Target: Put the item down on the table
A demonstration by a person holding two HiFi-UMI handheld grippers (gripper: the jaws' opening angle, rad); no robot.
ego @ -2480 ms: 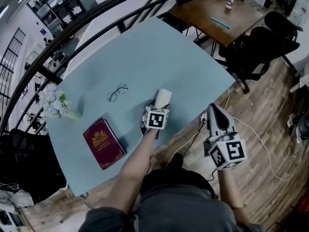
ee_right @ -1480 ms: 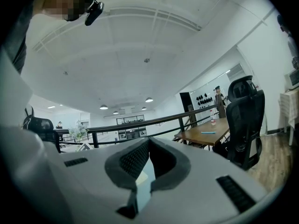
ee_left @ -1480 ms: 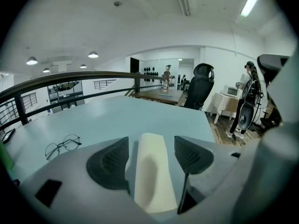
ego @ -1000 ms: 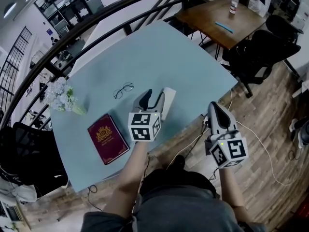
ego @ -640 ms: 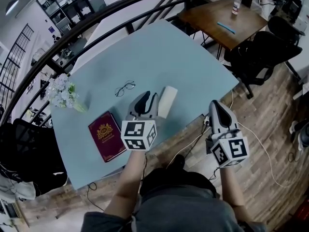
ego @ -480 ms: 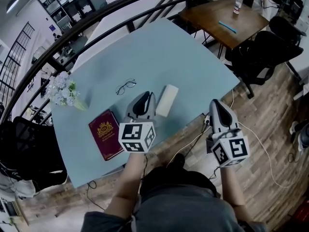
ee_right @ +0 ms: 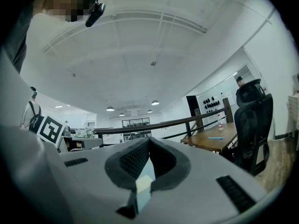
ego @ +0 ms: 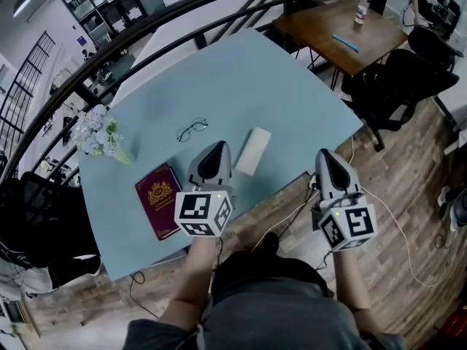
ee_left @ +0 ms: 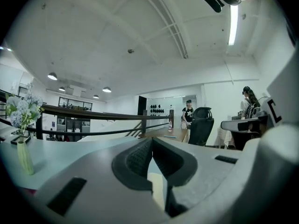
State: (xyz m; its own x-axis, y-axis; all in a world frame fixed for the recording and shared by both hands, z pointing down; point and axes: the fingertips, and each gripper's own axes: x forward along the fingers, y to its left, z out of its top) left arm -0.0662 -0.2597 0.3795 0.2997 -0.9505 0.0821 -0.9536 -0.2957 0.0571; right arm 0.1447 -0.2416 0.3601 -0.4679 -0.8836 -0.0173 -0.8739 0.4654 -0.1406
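On the blue surface (ego: 292,86) the white roll (ego: 252,151) now lies on its side, released. My left tongs (ego: 217,149) have drawn back beside it and just closed empty. My right tongs (ego: 324,157) sit shut, idle, off the edge. I judge the placement done.

Nothing readable anywhere, honestly. The red book (ego: 158,199) on the desk (ego: 292,86) has a gold crest, but its lettering is too small.

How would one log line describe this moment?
white roll: lying on table | left gripper: shut, empty | right gripper: shut, empty
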